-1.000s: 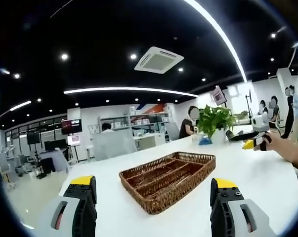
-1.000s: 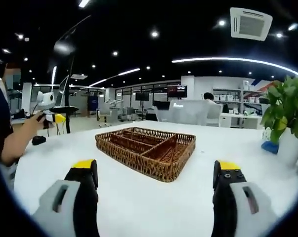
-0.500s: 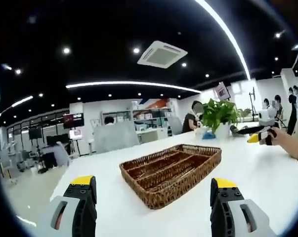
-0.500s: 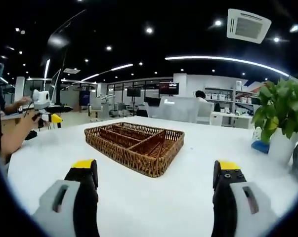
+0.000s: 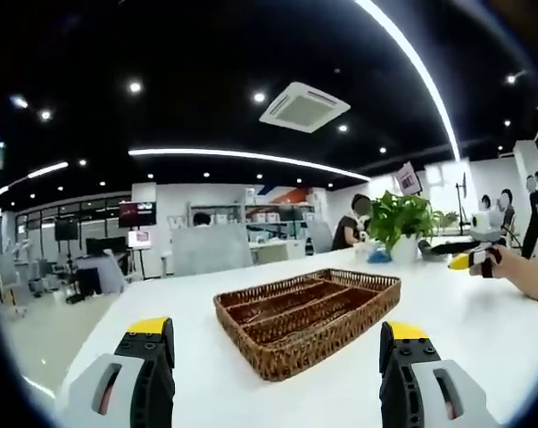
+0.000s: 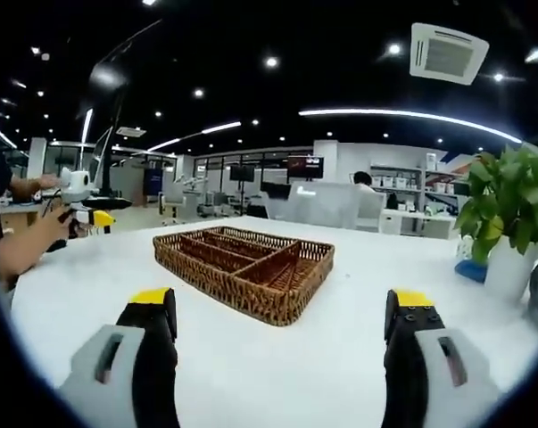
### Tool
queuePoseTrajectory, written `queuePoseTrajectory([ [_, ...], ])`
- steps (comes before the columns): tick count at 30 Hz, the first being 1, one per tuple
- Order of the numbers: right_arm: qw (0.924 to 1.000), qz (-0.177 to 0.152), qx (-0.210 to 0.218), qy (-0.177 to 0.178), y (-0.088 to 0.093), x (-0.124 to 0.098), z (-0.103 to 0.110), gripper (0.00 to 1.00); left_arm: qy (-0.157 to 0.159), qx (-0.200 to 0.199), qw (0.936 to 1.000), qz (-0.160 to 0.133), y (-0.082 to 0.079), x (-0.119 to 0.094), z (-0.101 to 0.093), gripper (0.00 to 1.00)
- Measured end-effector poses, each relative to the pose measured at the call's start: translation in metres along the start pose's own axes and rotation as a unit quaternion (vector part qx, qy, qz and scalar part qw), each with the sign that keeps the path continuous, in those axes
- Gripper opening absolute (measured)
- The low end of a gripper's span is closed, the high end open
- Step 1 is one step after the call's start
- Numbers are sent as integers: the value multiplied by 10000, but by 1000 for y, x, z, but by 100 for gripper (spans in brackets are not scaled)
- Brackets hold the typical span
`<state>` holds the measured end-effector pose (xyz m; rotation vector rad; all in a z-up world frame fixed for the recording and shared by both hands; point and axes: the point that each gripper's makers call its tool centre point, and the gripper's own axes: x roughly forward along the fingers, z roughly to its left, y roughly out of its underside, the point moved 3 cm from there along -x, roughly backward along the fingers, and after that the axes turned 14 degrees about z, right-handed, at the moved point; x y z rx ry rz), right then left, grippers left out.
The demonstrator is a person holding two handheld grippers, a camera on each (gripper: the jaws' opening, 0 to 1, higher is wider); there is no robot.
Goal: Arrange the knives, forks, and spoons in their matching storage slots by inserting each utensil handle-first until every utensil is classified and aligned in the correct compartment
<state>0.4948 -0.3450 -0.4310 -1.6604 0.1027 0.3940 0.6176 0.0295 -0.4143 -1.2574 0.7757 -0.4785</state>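
A brown wicker cutlery tray (image 5: 309,316) with long divided slots lies on the white table (image 5: 197,312), and its slots look bare. My left gripper (image 5: 276,334) hovers open just short of the tray's near corner, with nothing between its yellow-tipped jaws. In the right gripper view the same tray (image 6: 244,268) lies ahead and slightly left. My right gripper (image 6: 282,308) is open and holds nothing. The right gripper (image 5: 472,259) shows at the far right of the left gripper view, in a hand. The left gripper (image 6: 88,214) shows at the left of the right gripper view.
A potted green plant (image 5: 401,223) in a white pot (image 6: 508,267) stands on the table beyond the tray. A small blue object (image 6: 469,270) lies beside the pot. People stand in the background (image 5: 536,201). Desks, chairs and screens line the room behind.
Both views have shifted a little as the hands moved; the tray keeps its place on the table. Both grippers stay open.
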Motion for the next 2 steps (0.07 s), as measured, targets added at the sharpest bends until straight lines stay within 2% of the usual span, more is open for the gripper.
queuePoseTrajectory([
  [2,10000,29,-63,-31,1,1,5,100,70,2,10000,-57,-1,-8,-9,100],
])
